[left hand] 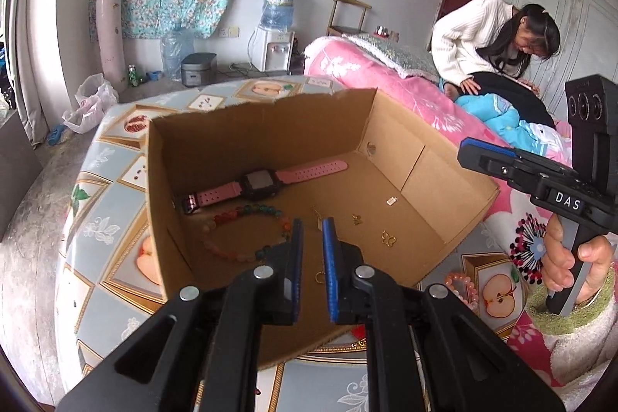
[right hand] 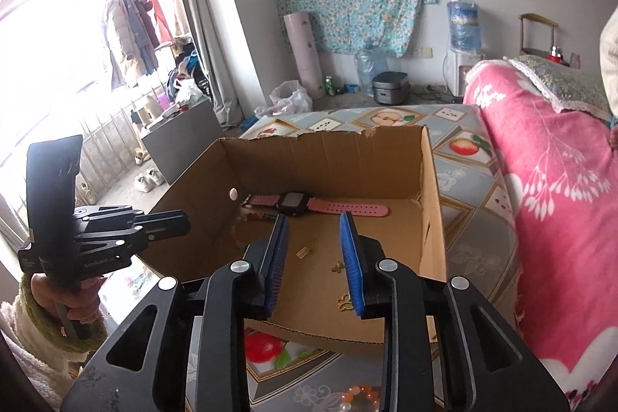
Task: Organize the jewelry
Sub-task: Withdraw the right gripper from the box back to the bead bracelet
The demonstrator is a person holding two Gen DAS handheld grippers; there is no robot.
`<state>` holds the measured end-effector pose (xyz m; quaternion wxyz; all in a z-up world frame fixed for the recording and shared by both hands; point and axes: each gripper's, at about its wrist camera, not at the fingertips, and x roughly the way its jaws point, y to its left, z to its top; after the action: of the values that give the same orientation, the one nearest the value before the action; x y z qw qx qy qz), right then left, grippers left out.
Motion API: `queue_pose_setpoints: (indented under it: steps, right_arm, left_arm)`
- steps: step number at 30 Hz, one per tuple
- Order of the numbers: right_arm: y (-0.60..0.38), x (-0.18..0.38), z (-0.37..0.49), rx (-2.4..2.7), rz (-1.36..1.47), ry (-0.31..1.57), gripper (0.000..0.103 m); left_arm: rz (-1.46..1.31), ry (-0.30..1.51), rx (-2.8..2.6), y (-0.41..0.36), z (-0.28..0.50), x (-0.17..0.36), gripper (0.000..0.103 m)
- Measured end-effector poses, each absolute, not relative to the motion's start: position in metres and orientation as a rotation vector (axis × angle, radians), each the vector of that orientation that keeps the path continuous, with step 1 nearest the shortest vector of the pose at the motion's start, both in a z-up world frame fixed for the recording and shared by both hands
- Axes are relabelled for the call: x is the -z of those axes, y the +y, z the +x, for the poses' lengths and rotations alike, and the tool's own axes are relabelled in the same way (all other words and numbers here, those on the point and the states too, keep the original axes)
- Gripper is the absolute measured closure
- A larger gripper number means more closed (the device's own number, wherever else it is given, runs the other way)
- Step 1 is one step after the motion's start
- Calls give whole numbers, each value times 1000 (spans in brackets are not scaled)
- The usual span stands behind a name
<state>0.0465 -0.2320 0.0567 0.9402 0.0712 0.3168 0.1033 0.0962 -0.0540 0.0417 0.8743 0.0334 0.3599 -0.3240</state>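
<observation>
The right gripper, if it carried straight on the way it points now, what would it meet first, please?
Probably the cardboard box floor, near the small gold charms lying between the right gripper fingers in its view; depth is unclear.

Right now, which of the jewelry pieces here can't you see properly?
- Beaded bracelet, left wrist view: near arc hidden behind the left gripper.
- Pink bead bracelet outside the cardboard box: partly covered by the gripper frame.
- Gold charms: too small to identify.
</observation>
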Motion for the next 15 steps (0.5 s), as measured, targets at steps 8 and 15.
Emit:
queue_pose_setpoints:
  steps: [8,15]
  right_arm:
    - [-234,-62,23,-202,150,612,64]
    - [-232,-54,-12,-224,153,611,59]
  left_arm:
    - [35,683,700,-29,65,-58,85]
    - [40,653,775,-15,19,-60,75]
